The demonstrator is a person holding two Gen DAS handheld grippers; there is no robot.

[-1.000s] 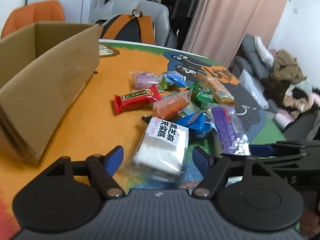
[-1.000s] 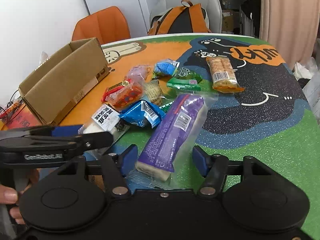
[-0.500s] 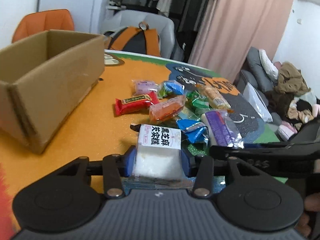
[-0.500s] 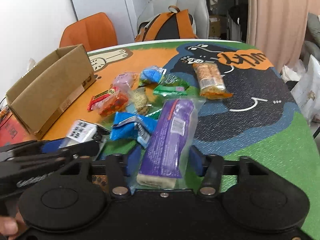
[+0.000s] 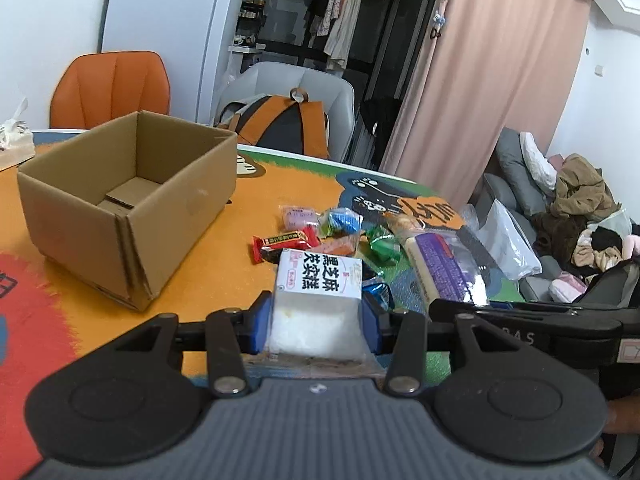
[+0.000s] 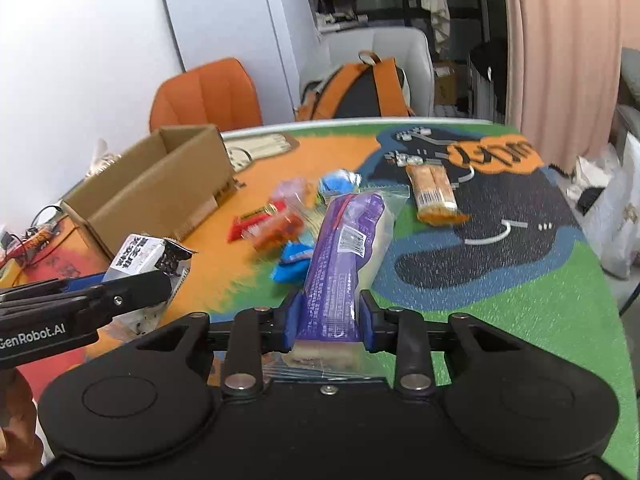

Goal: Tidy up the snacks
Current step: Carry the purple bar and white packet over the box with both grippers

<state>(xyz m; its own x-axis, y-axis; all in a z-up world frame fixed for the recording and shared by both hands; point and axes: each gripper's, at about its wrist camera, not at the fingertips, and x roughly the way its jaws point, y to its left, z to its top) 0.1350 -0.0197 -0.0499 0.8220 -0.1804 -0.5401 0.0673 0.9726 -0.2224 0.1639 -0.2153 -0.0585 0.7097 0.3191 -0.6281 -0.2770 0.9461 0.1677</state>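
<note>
My left gripper (image 5: 316, 322) is shut on a white snack pack with black lettering (image 5: 318, 294) and holds it above the table; the pack also shows in the right wrist view (image 6: 140, 258). My right gripper (image 6: 327, 322) is shut on a long purple snack bar in a clear wrapper (image 6: 344, 248), lifted off the table; the bar also shows in the left wrist view (image 5: 440, 268). An open, empty cardboard box (image 5: 120, 196) stands to the left. A pile of small snacks (image 5: 320, 232) lies on the mat in the middle.
An orange-wrapped bar (image 6: 434, 194) lies apart on the mat's black cat print. An orange chair (image 5: 110, 88) and a grey chair with a backpack (image 5: 288, 120) stand behind the table. A tissue pack (image 5: 14, 144) sits at the far left. A sofa with clothes (image 5: 560, 208) is to the right.
Both grippers closed on their snacks, the left on the white pack and the right on the purple bar, and lifted them off the table. The views rose and the box interior came into sight.
</note>
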